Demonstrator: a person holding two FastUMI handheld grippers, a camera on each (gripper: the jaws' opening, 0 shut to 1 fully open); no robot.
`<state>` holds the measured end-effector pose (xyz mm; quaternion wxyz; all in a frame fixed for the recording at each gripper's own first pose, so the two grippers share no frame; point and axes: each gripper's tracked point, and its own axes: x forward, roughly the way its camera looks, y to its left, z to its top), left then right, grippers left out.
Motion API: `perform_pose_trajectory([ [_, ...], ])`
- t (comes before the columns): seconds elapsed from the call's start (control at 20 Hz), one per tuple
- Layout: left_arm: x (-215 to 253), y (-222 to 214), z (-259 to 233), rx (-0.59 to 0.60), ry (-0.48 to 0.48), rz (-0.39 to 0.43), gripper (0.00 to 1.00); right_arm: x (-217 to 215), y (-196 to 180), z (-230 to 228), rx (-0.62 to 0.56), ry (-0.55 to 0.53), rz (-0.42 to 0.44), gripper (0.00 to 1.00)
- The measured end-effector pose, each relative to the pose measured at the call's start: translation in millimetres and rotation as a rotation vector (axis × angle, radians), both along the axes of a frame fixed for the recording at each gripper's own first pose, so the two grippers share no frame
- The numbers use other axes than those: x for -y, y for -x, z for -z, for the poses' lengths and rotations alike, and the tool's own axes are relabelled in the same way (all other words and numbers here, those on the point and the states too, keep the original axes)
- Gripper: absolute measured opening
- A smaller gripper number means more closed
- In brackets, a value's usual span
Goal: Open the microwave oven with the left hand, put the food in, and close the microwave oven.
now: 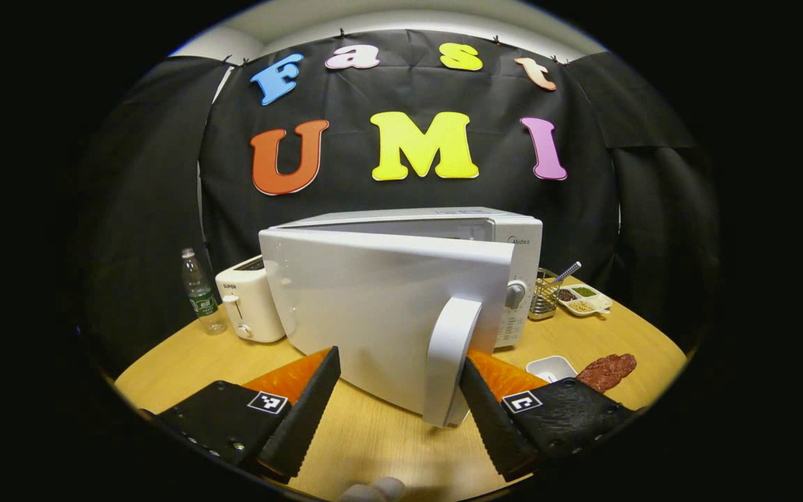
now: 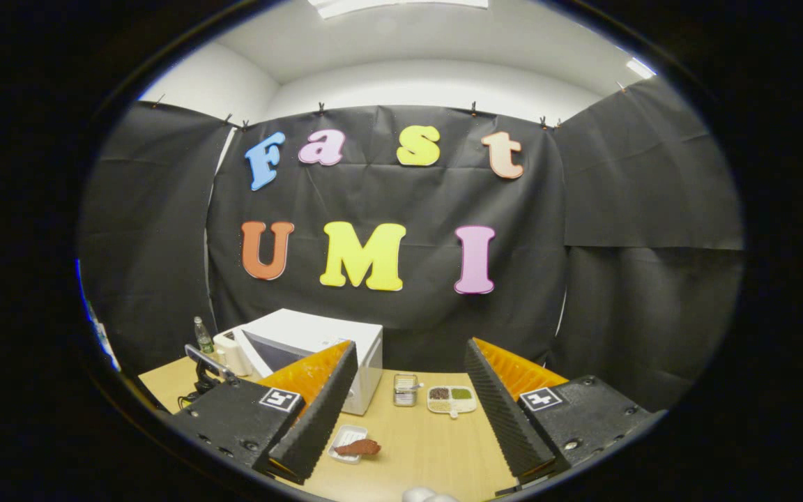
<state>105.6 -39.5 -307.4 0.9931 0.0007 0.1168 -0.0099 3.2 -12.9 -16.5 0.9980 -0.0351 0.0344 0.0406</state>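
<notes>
Table point(image 1: 373, 439): left tongs point(image 1: 401, 397) spread, straddling door handle point(image 1: 452, 359).

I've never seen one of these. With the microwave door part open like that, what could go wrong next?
The left gripper is open, its fingers either side of the door handle without gripping it, so a pull might slip off. The door is only ajar; it may need opening wider before the meat will fit through.
</notes>
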Motion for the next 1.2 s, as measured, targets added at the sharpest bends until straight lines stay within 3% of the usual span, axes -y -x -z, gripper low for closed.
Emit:
perform_pose_trajectory([
  [0.6,-53.8,58.5,-2.4,-0.011,-0.057,-0.021,0.95,-48.2,-0.5,21.0,-0.037,-0.032,-0.09,0.99],
  [0.65,-61.9,63.3,-1.9,-0.012,-0.059,-0.029,0.95,-55.0,1.1,22.2,-0.041,-0.037,-0.099,0.92],
  [0.7,-70.7,69.1,-0.3,-0.018,-0.058,-0.039,0.95,-60.9,1.4,24.0,-0.045,-0.041,-0.109,0.91],
  [1.2,-174.2,113.6,5.7,-0.052,-0.052,-0.163,0.95,-111.3,14.7,37.9,-0.072,-0.068,-0.158,0.91],
])
